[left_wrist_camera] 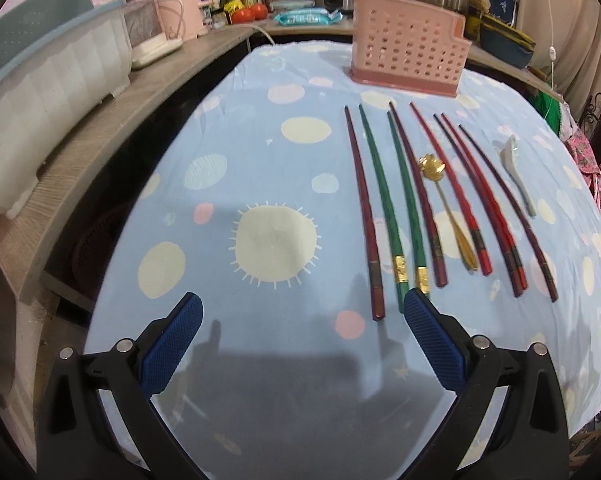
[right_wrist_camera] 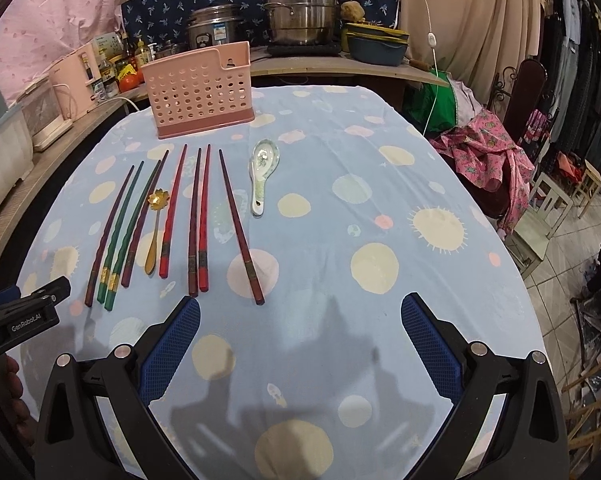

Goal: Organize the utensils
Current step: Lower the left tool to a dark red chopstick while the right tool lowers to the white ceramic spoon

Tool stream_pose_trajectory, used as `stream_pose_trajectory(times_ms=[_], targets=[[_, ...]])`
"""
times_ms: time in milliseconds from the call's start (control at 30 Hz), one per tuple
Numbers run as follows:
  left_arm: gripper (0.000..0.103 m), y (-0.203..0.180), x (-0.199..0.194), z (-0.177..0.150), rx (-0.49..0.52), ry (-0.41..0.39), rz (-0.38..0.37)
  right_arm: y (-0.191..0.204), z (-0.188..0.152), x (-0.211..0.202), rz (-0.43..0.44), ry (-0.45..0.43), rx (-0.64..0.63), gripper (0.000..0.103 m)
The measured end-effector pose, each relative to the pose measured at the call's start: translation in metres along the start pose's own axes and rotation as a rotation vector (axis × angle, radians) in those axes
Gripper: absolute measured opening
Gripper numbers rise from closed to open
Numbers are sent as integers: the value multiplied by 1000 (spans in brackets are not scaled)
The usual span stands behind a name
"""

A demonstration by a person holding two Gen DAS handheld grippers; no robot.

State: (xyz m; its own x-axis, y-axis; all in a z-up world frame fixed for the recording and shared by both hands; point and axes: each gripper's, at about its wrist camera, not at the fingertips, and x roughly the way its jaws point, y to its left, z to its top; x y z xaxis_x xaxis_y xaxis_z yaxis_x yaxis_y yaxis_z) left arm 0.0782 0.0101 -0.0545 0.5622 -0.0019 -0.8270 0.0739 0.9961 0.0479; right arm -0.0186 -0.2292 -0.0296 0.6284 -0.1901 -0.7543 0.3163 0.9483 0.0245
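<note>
While I hold both tools low over the near end of the table, my left gripper (left_wrist_camera: 303,306) has its jaws spread wide with nothing between them, and my right gripper (right_wrist_camera: 300,308) is just as wide and empty. The blue pads (left_wrist_camera: 176,340) hang above the spotted cloth (left_wrist_camera: 260,184); the left gripper's right-hand pad sits just short of the butt ends of the green chopsticks (left_wrist_camera: 384,196).

Beyond the tools, the chopsticks (right_wrist_camera: 198,216) lie in a row on the cloth, roughly parallel, thick ends toward me and tips pointing away. From left: a dark red one, two green ones with gold bands, another dark red, then red and dark ones out to the right. A gold spoon (right_wrist_camera: 154,232) with a flower-shaped bowl lies among them, between a dark red stick and a red one. Just right of the row, apart from the last stick, a china spoon (right_wrist_camera: 262,172) lies bowl up and away from me.

Farther on, past the tips, the pink holder (right_wrist_camera: 200,92) stands upright near the far edge, its walls full of holes. Behind the table a counter carries a rice cooker (right_wrist_camera: 214,28) and a steel steamer (right_wrist_camera: 300,8).
</note>
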Motion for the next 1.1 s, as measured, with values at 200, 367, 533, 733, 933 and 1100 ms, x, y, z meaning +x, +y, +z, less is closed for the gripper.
stream_pose_trajectory(times_ms=[200, 367, 533, 733, 933, 1100], targets=[[94, -4, 14, 2, 6, 28, -28, 3, 9, 16, 6, 8, 0, 96], [82, -5, 28, 5, 13, 63, -45, 6, 16, 23, 14, 11, -5, 96], [74, -4, 35, 6, 14, 78, -56, 11, 21, 29, 18, 10, -13, 96], [58, -3, 37, 11, 22, 69, -68, 12, 31, 40, 35, 20, -2, 83], [31, -6, 39, 17, 43, 58, -86, 12, 52, 64, 71, 31, 22, 59], [17, -8, 42, 21, 53, 56, -99, 12, 75, 90, 132, 53, 58, 38]])
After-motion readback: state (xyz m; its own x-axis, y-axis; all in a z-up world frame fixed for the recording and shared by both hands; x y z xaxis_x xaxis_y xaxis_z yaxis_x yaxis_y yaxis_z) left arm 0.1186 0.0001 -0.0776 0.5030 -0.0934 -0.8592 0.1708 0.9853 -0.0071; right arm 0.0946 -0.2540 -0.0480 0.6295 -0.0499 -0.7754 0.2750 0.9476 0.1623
